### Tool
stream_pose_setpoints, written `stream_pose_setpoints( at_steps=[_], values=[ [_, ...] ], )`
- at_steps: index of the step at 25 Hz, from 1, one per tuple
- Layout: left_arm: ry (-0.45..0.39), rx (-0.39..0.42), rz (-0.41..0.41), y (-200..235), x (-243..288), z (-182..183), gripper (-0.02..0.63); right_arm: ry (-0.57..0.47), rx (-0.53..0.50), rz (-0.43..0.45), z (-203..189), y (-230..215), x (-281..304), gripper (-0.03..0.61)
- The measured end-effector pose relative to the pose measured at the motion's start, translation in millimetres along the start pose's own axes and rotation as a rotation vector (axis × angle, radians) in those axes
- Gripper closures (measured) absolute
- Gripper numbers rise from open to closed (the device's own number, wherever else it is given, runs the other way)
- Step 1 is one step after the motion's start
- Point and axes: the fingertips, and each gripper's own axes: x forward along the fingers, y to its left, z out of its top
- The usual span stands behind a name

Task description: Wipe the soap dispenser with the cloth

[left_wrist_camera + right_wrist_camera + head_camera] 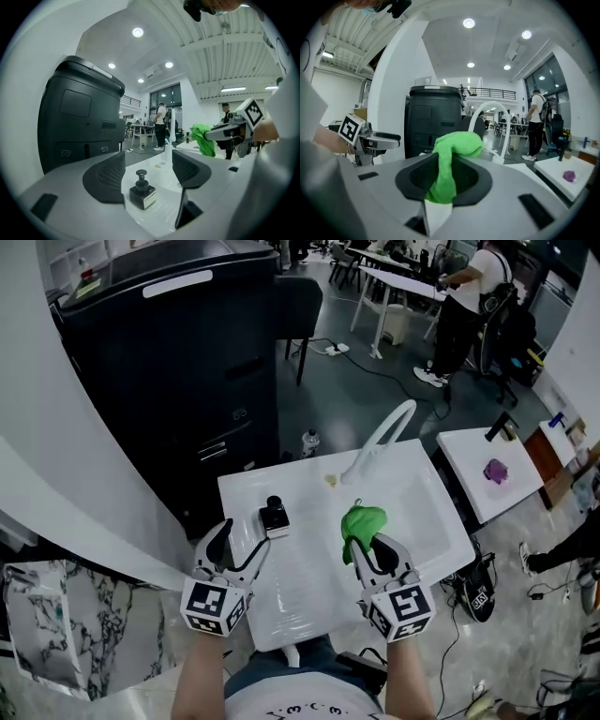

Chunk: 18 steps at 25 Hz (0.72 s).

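While your right gripper [370, 546] clamps the crumpled green cloth [362, 521] in its fingers, your left gripper [242, 538] holds its fingers apart and empty, the small black pump soap dispenser [274, 516] just ahead at one o'clock on the white worktop [309, 592].

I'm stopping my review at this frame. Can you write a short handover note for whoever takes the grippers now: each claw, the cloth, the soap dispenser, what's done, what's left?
Left claw: open and empty. The soap dispenser stands upright just ahead of it on the white sink, not gripped.
Right claw: shut on the green cloth, to the dispenser's right and apart from it.
Done: cloth is in hand.
Left: probably steady the dispenser with the left claw, then wipe it. The cloth has not touched it yet.
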Motion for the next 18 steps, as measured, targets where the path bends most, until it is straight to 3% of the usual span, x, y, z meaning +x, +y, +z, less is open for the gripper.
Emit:
stream_pose_setpoints(
  at_steps=[10, 18],
  values=[
    [0.138, -0.071, 0.070, 7, 67, -73, 0.337, 0.133, 0.000, 0.221, -53, -29, 64, 0.491],
    [0.199, -0.083, 0.109, 17, 103, -105, 0.380, 0.216, 0.021, 0.313, -94, -33, 82, 0.491]
  ],
)
